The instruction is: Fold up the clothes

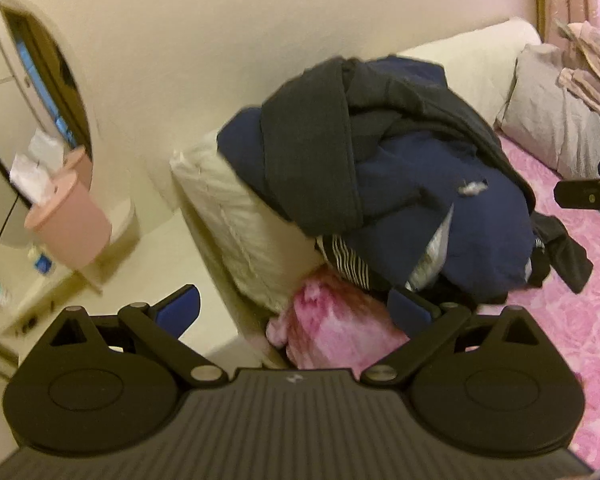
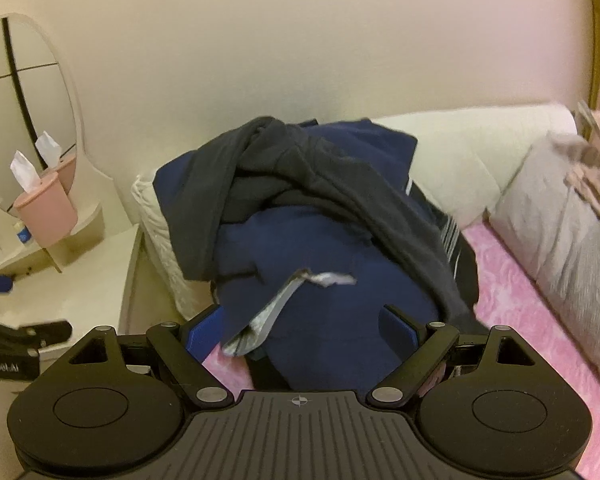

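While both jaws gape empty, only the left view shows striped cloth (image 1: 346, 262) under the clothes pile (image 1: 380, 184).

Ahead of me the clothes pile (image 2: 320, 240) sits heaped on the pink bed against the cream headboard: navy garment (image 2: 332, 280) crumpled, dark grey one (image 2: 284, 160) draped over its top, striped cloth (image 1: 348, 264) poking out underneath.

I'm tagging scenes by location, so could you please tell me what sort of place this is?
Most likely a bedroom. A pile of dark clothes sits on a bed with a pink cover, pillows lie along the wall, and a dressing table with an oval mirror and a pink tissue holder stands beside it.
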Demonstrator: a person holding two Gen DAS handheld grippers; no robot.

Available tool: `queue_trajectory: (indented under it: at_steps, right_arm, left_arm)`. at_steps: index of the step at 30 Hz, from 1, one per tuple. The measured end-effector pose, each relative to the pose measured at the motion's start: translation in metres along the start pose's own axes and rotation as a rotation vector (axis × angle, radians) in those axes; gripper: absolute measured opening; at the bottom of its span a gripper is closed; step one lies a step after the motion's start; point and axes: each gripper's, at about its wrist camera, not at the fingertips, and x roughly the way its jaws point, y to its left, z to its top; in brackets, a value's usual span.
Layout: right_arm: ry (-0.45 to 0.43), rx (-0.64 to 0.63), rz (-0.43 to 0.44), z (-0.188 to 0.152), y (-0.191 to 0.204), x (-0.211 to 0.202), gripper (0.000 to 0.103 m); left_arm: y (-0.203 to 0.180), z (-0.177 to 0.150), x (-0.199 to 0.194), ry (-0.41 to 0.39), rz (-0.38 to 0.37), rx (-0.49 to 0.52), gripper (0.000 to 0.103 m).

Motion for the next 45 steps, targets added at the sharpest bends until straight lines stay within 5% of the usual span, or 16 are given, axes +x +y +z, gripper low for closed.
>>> queue_trajectory:
  at_steps: [9, 19, 24, 30, 31, 32, 34, 35, 38, 45]
  right_arm:
    - [-0.049, -0.251, -0.060, 0.047, 0.009, 0.052, 0.087]
    - [0.021, -0.479, -0.134, 0.111, 0.025, 0.186, 0.087]
    - [0.060, -0.570, -0.140, 0.128, 0.033, 0.239, 0.087]
    - [0.091, -0.594, -0.115, 0.137, 0.034, 0.276, 0.086]
    - [0.087, -0.589, -0.112, 0.138, 0.034, 0.278, 0.083]
    - [0.090, -0.585, -0.105, 0.140, 0.034, 0.281, 0.061]
    - [0.090, -0.579, -0.098, 0.143, 0.036, 0.284, 0.043]
    - [0.080, -0.584, -0.107, 0.144, 0.039, 0.283, 0.023]
    - [0.041, -0.551, -0.121, 0.150, 0.042, 0.275, 0.012]
    - [-0.133, -0.359, -0.191, 0.165, 0.014, 0.198, 0.010]
  left_arm:
    - [0.001, 0.062, 0.078, -0.079, -0.095, 0.077, 0.099]
    - [-0.018, 0.120, 0.205, -0.095, -0.211, 0.175, 0.094]
    - [-0.014, 0.128, 0.238, -0.070, -0.302, 0.174, 0.091]
    - [-0.011, 0.125, 0.250, -0.066, -0.398, 0.208, 0.067]
    - [-0.010, 0.124, 0.252, -0.065, -0.414, 0.214, 0.061]
    - [-0.010, 0.124, 0.254, -0.065, -0.429, 0.219, 0.056]
    - [-0.013, 0.124, 0.250, -0.085, -0.423, 0.234, 0.041]
    - [-0.014, 0.124, 0.247, -0.090, -0.427, 0.242, 0.037]
    - [-0.016, 0.128, 0.239, -0.112, -0.408, 0.267, 0.013]
    - [-0.035, 0.127, 0.164, -0.298, -0.461, 0.339, 0.009]
